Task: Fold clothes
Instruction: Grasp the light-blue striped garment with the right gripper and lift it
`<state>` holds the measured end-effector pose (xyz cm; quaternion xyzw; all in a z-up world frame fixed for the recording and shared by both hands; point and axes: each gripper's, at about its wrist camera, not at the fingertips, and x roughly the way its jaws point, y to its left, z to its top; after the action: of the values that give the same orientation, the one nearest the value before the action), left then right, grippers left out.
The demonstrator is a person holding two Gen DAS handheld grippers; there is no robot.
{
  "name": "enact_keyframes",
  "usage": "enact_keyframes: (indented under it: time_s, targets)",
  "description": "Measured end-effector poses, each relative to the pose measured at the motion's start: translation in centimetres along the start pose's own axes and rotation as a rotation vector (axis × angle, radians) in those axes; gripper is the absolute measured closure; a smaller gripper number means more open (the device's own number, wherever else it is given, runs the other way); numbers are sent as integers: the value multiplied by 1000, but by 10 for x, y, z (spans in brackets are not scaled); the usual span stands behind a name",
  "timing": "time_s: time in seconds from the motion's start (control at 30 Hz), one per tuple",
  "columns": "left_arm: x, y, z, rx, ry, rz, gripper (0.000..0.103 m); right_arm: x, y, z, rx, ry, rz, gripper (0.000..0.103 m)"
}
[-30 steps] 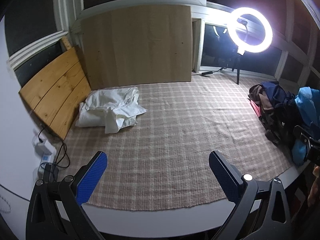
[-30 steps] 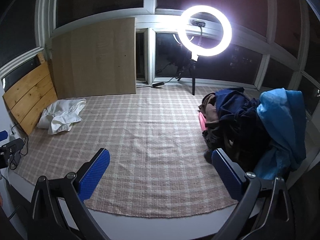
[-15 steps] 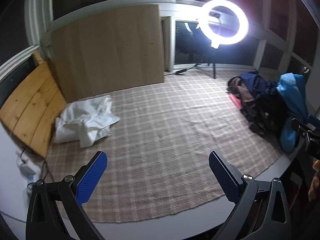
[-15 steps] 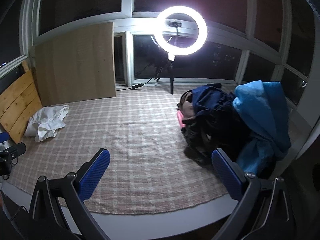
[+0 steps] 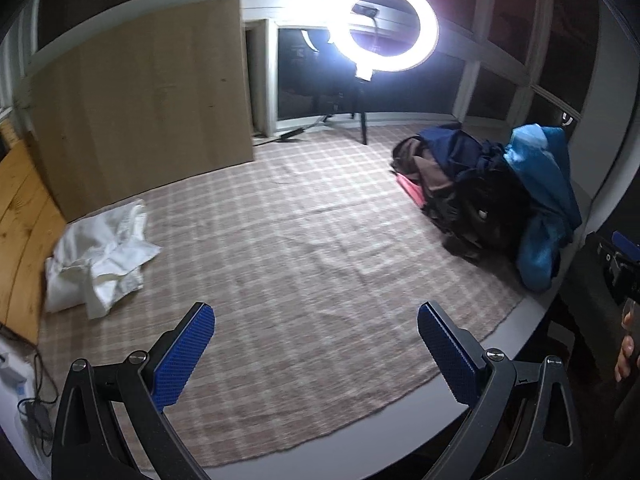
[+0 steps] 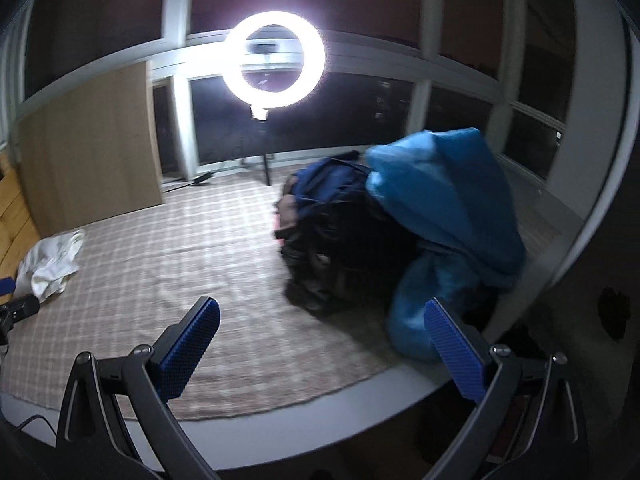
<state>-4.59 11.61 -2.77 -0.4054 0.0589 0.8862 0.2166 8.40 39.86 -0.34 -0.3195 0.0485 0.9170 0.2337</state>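
A heap of dark clothes (image 5: 468, 196) (image 6: 340, 240) with a bright blue garment (image 5: 544, 200) (image 6: 444, 216) draped over its right side lies at the right of a checked cloth-covered table (image 5: 300, 248) (image 6: 200, 256). A crumpled white garment (image 5: 100, 260) (image 6: 50, 266) lies at the far left. My left gripper (image 5: 316, 332) is open above the table's near edge, nothing between its blue pads. My right gripper (image 6: 322, 330) is open too, just short of the blue garment and dark heap.
A lit ring light (image 5: 386, 26) (image 6: 274, 60) on a stand stands at the back by dark windows. A wooden board (image 5: 140, 96) leans against the back wall, slatted wood (image 5: 20, 220) at the left. Cables and a power strip (image 5: 24, 396) lie at the near left edge.
Both views have swung right. The clothes heap and blue garment now loom larger and closer in the right wrist view; the white garment has slid toward the left edge. Both grippers stay open.
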Motion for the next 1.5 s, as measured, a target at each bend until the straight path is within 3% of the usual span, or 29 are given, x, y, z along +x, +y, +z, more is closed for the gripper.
enact_keyframes:
  time_s: [0.17, 0.4, 0.63, 0.9, 0.93, 0.97, 1.0, 1.03, 1.07, 1.17, 1.4, 1.5]
  targets:
    - [14, -25, 12, 14, 10, -18, 1, 14, -36, 5, 6, -1, -64, 0]
    - [37, -64, 36, -6, 18, 14, 1, 60, -89, 26, 15, 13, -62, 0]
    - [54, -106, 67, -27, 15, 78, 1, 133, -133, 59, -55, 24, -66, 0]
    - [73, -136, 85, -72, 23, 173, 1, 226, -156, 74, -195, 74, -34, 0]
    - [76, -137, 87, -86, 31, 183, 1, 235, -159, 76, -203, 80, -11, 8]
    - [79, -137, 87, -97, 36, 195, 1, 241, -165, 79, -202, 81, 12, 31]
    - [80, -137, 87, -106, 39, 206, 1, 236, -175, 88, -174, 66, 39, 46]
    - [82, -136, 87, -115, 43, 215, 1, 232, -186, 97, -145, 51, 66, 71]
    - [84, -136, 86, -124, 47, 225, 1, 228, -197, 106, -117, 35, 93, 83]
    - [88, -134, 90, -134, 50, 236, 1, 214, -228, 133, -31, -10, 174, 92]
    - [90, -125, 101, -165, 41, 262, 1, 181, -301, 196, 165, -122, 359, 97]
    - [81, -114, 101, -182, 28, 270, 1, 132, -295, 237, 127, -247, 379, 97]
